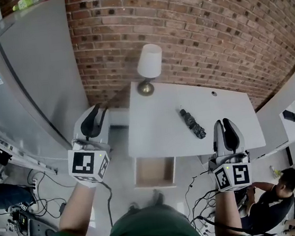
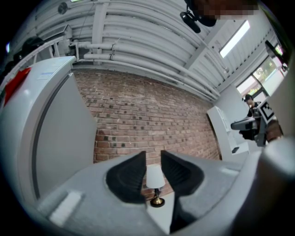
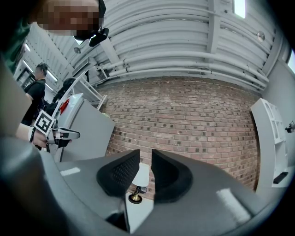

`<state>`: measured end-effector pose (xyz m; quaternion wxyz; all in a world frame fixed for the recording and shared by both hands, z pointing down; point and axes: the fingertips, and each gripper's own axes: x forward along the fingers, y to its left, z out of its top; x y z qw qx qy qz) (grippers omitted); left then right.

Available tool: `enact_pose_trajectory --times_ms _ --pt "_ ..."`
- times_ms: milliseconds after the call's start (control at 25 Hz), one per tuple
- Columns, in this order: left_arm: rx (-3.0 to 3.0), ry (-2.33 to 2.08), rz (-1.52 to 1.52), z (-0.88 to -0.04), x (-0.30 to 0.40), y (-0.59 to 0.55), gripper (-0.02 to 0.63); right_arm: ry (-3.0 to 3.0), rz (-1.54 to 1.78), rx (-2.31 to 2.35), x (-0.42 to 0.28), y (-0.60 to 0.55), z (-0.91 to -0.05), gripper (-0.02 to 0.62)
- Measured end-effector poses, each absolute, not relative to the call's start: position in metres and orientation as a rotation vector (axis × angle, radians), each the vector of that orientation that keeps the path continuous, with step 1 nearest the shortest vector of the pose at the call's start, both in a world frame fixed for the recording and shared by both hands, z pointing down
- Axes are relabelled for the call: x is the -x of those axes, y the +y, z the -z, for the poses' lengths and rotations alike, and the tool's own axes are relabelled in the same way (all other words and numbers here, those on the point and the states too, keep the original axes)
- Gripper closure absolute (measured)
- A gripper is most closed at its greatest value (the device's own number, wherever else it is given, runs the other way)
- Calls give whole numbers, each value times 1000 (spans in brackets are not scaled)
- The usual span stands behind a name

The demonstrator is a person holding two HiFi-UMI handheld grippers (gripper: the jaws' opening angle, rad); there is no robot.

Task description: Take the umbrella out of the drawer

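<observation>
A black folded umbrella (image 1: 192, 123) lies on top of the white table (image 1: 158, 119), toward its right half. Under the table's front edge a drawer (image 1: 154, 171) stands pulled out, and its inside looks bare. My left gripper (image 1: 94, 113) hangs in the air to the left of the table, jaws a little apart with nothing between them (image 2: 153, 159). My right gripper (image 1: 224, 122) is over the table's right front corner, just right of the umbrella and apart from it. Its jaws also stand slightly apart and hold nothing (image 3: 145, 159).
A white-shaded lamp (image 1: 149, 66) stands at the table's back left against the brick wall (image 1: 206, 27). A tall grey refrigerator (image 1: 35, 75) stands at the left. Cables (image 1: 21, 216) lie on the floor at the lower left. A person (image 1: 269, 196) sits at the lower right.
</observation>
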<state>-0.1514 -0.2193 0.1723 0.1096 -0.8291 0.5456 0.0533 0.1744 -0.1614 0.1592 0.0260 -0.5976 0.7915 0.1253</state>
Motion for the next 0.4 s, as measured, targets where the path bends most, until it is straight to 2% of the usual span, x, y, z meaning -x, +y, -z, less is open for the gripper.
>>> enact_pose_trajectory --times_ms 400 --pt "2447 1589 -156 -171 149 -223 508 2445 -392 1861 -172 -166 -160 515"
